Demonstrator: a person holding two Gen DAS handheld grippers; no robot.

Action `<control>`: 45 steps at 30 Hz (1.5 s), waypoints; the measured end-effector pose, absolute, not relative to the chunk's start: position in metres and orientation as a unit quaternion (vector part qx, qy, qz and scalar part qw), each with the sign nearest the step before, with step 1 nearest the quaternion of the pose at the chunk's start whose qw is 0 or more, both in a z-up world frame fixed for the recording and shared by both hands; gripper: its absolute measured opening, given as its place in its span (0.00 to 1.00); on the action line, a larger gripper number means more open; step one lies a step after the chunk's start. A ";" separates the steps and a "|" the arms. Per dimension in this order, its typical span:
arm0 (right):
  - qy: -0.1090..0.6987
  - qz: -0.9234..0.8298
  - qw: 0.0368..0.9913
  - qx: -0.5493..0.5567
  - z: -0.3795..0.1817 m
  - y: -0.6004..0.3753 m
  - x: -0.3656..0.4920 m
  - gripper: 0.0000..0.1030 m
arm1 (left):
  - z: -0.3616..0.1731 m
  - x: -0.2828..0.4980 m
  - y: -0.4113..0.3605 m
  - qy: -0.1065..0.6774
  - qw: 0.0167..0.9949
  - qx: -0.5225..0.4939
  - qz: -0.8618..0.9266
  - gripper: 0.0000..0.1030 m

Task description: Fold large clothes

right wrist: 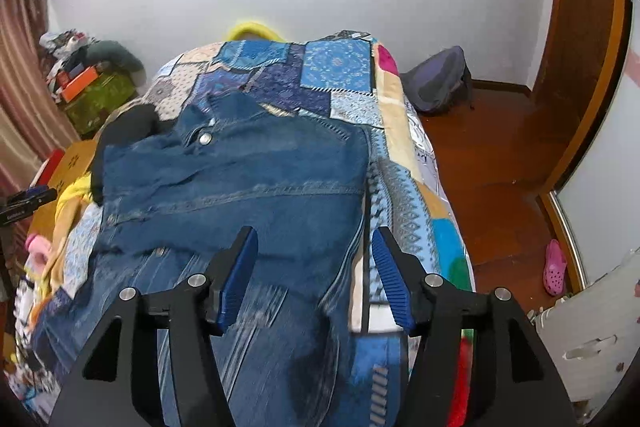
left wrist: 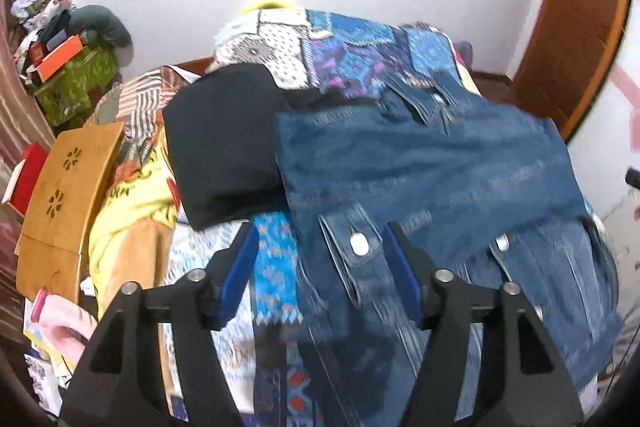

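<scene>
A denim jacket (right wrist: 240, 195) lies spread flat on the bed (right wrist: 404, 147), over a blue patchwork quilt (right wrist: 332, 71). Its collar and a metal button (right wrist: 205, 138) point toward the far end of the bed, and its near hem runs down to the near edge, under both grippers. In the right wrist view the jacket's right side stops short of the bed's right edge, leaving a strip of quilt bare. The left gripper (left wrist: 320, 271) hangs over the near left part of the jacket with its blue pads wide apart and nothing between them; a buttoned denim tab (left wrist: 358, 247) shows in the gap below. The right gripper (right wrist: 314, 277) hangs over the jacket's near right side, its jaws likewise wide apart and holding nothing, with the jacket's side seam running down between them. A folded black garment (left wrist: 224, 143) lies just beside the jacket's left shoulder, touching it, toward the bed's left edge. Farther left along that edge lie a yellow cloth (left wrist: 132, 203) and a tan board (left wrist: 68, 183) with flower-shaped cutouts. A grey backpack (right wrist: 436, 81) sits on the wooden floor (right wrist: 492, 187) beyond the bed's far right corner, and a pink shoe (right wrist: 555, 267) lies on the floor well to the right.
</scene>
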State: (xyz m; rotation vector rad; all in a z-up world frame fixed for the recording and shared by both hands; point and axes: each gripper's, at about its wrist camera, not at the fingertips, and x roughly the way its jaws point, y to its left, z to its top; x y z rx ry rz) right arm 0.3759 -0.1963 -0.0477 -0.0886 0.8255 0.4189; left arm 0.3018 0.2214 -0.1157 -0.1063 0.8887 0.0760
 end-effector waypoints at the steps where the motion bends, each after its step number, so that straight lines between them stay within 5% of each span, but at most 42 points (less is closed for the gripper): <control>1: 0.401 0.203 0.892 -0.044 -0.050 -0.196 0.373 0.54 | -0.118 0.297 0.219 0.435 0.898 -0.052 0.030 0.64; 20: 0.526 0.201 0.827 0.005 -0.148 -0.210 0.334 0.54 | -0.256 0.229 0.221 0.587 0.778 -0.222 -0.028 0.67; 36: 0.507 0.232 0.829 0.029 -0.154 -0.221 0.287 0.57 | -0.251 0.193 0.204 0.562 0.781 -0.268 -0.040 0.65; 38: 0.503 0.229 0.833 0.041 -0.155 -0.220 0.285 0.53 | -0.244 0.194 0.199 0.559 0.785 -0.264 -0.041 0.56; 43: 0.488 0.230 0.841 0.038 -0.151 -0.207 0.285 0.20 | -0.225 0.197 0.184 0.549 0.797 -0.246 -0.055 0.42; 45: 0.484 0.233 0.843 0.028 -0.148 -0.199 0.291 0.13 | -0.216 0.200 0.181 0.540 0.805 -0.238 -0.060 0.28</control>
